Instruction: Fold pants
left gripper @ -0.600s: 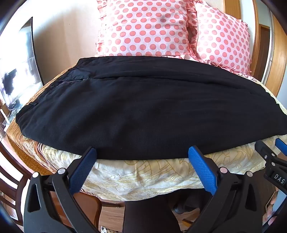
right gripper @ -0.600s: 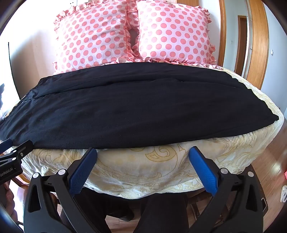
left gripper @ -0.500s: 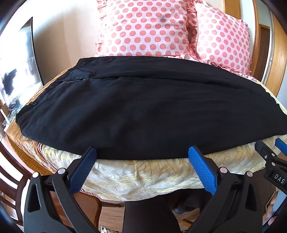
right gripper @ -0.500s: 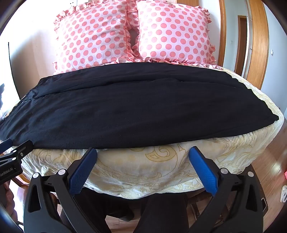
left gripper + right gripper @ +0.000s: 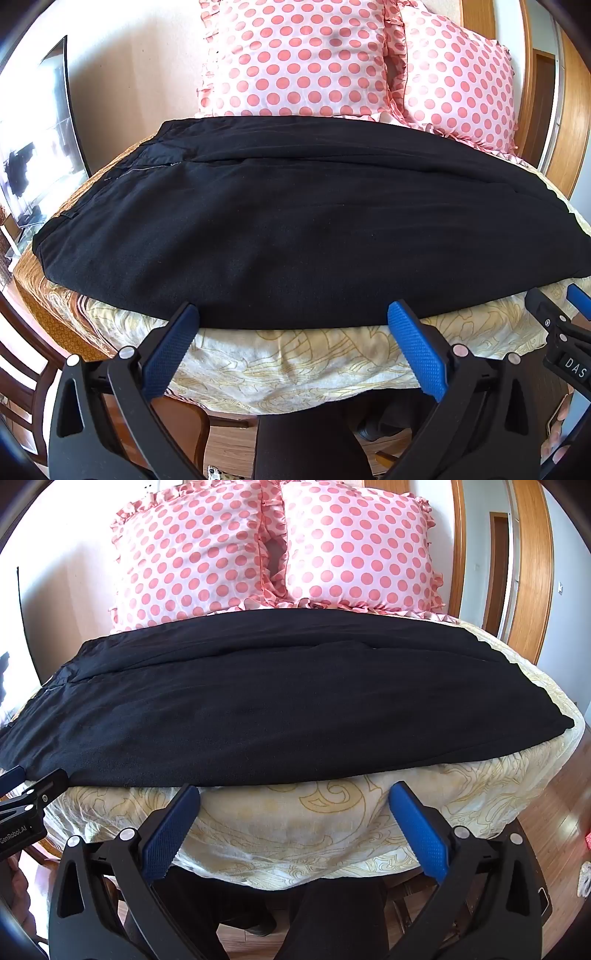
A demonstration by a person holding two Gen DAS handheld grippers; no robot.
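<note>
Black pants (image 5: 295, 229) lie across the bed (image 5: 295, 362); both "GenRobot.AI"-labelled grippers, left gripper (image 5: 291, 325) and right gripper (image 5: 293, 801), hover spread wide and empty.

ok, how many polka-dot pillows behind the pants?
2. One pillow stands on the left, the other pillow on the right, side by side against the wall just behind the black pants. The pants hide their lower edges; nothing suggests a third.

In the left wrist view, white letters "DAS" stand on a small black plate on the right gripper (image 5: 570, 314), at the picture's right edge. In the right wrist view, "GenRobot.AI" is printed in white on the black body of the left gripper (image 5: 22, 786), at the left edge.
</note>
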